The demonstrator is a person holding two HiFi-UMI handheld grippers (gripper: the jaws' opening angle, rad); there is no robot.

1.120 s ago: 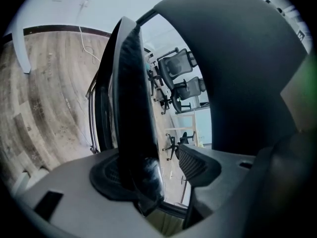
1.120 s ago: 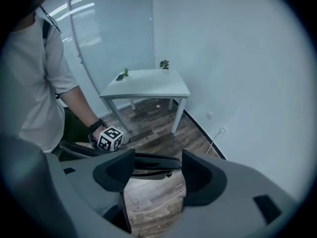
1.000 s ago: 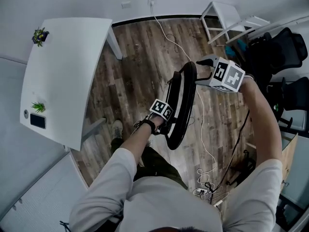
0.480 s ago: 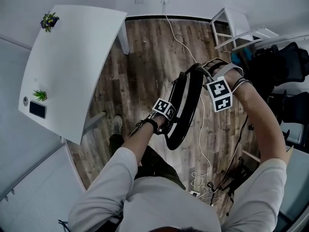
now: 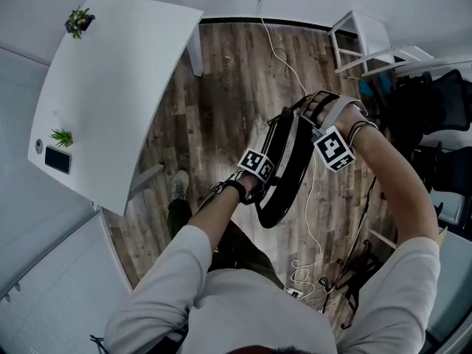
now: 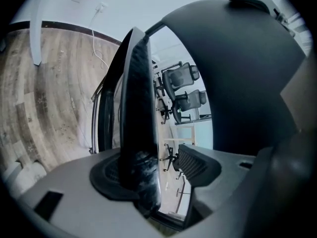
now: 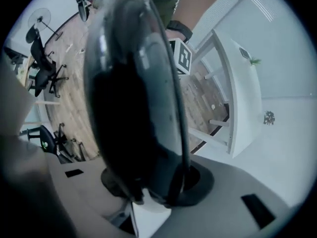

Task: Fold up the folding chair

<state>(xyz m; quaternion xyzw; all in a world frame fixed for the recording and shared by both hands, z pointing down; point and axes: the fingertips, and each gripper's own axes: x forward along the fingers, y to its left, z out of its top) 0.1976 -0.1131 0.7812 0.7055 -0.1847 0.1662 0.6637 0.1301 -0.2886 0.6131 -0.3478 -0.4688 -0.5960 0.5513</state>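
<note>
The black folding chair [image 5: 284,175] stands on edge on the wood floor between my hands, its round seat and metal frame close together. My left gripper [image 5: 269,174] is at the chair's near side. In the left gripper view the seat rim [image 6: 136,108] lies between the jaws of the left gripper [image 6: 163,170], against the left pad, with a gap to the right pad [image 6: 198,165]. My right gripper [image 5: 304,124] points steeply down over the chair's upper end. Its jaws are closing, and in the right gripper view the right gripper [image 7: 148,192] has the chair's rim [image 7: 133,93] pressed between its pads.
A white table [image 5: 110,87] with two small plants and a phone stands at the left. A white cable [image 5: 276,46] runs across the floor from the wall. A white stool [image 5: 361,39] and black office chairs [image 5: 435,102] stand at the right. Cables [image 5: 317,282] lie near my feet.
My right gripper has rolled over, sunk onto the chair's upper end and narrowed its jaws on it. The left gripper has stayed at the chair's near side.
</note>
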